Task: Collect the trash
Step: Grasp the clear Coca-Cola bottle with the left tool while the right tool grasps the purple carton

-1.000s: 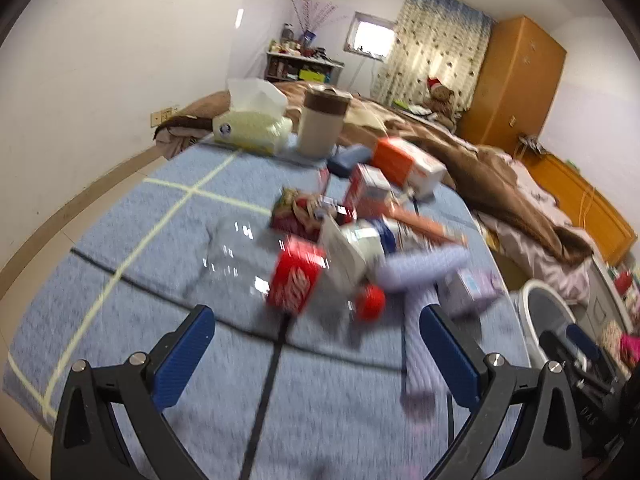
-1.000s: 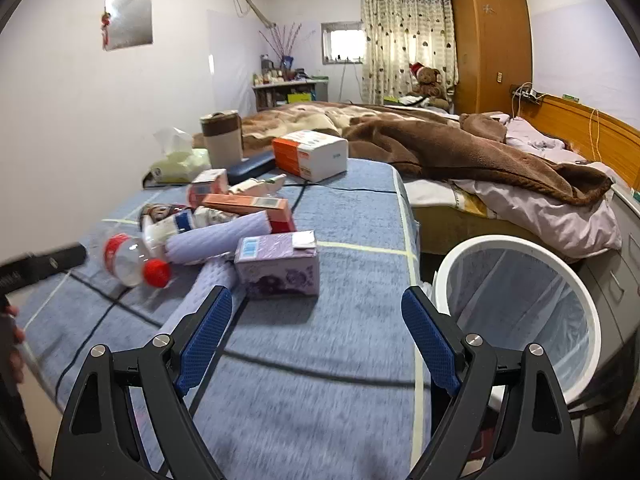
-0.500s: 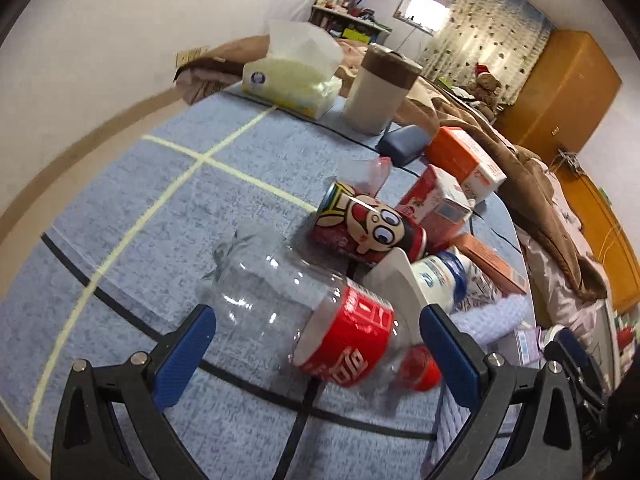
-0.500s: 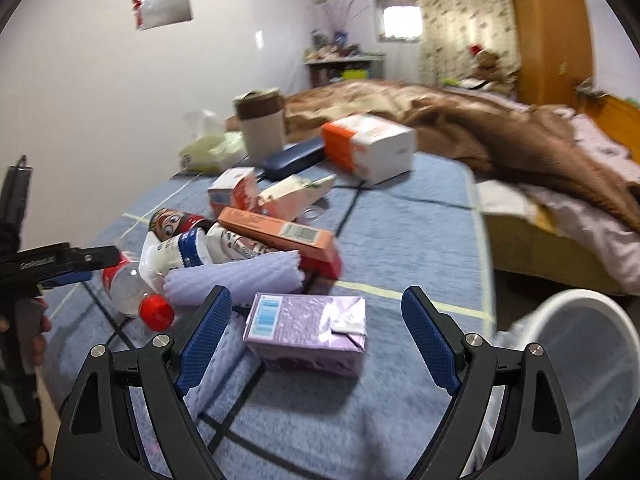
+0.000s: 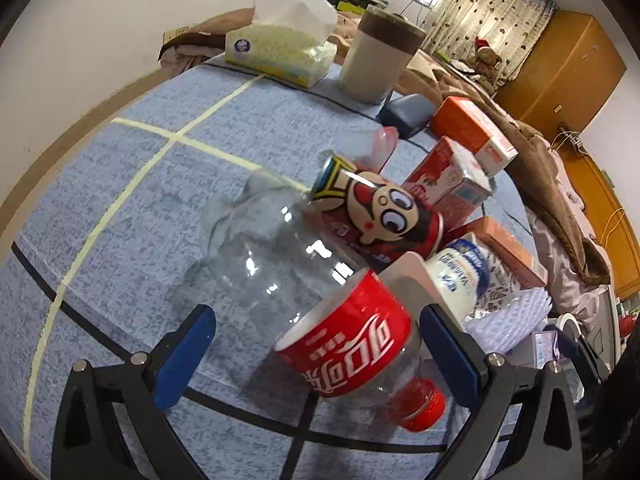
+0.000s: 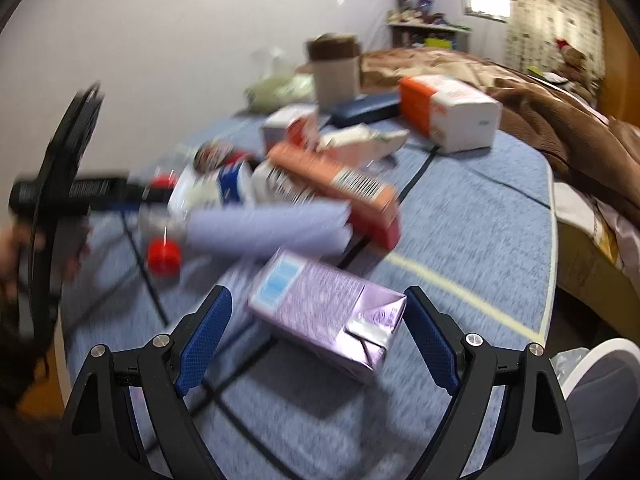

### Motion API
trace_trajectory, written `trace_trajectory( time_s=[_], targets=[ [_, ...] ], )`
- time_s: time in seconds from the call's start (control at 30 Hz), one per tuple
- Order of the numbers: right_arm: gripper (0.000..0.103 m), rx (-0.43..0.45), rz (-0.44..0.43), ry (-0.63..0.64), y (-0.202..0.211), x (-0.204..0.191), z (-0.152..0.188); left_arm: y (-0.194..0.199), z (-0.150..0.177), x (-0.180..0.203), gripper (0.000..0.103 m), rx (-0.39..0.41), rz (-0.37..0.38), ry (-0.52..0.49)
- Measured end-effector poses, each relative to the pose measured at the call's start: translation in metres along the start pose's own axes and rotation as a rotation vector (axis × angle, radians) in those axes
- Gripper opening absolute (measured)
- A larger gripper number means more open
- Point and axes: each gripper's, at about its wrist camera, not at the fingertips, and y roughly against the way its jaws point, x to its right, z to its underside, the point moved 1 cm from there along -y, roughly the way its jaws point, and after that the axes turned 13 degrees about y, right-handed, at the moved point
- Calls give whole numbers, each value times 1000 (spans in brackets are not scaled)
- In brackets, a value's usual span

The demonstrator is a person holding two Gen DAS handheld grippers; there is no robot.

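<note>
Bottle [image 5: 320,300] before can [image 5: 380,216], carton [image 6: 328,312] right, bin [image 6: 600,392] beyond table edge

An empty clear plastic cola bottle with red label and cap [image 5: 320,312] lies on its side near the blue tablecloth's [image 5: 140,200] near edge. A sealed lilac drink carton [image 6: 328,312] lies flat toward the right edge.

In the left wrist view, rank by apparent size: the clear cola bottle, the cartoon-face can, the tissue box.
1. Clear cola bottle, though it is nearest the camera.
2-3. Cartoon-face can and tissue box look alike; the box sits farther back, so unranked.
</note>
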Motion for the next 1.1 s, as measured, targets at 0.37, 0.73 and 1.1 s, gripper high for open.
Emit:
trace_trajectory(
  time_s=[0.37, 0.73, 1.1],
  targets=[
    [88, 2, 34, 32, 5, -19, 13, 3, 0, -16, 96, 35, -82, -73],
    [55, 30, 130, -30, 0, -19, 11, -2, -10, -32, 80, 24, 2, 70],
    [42, 57, 132, -81, 3, -22, 16, 2, -4, -32, 75, 47, 24, 70]
  ],
)
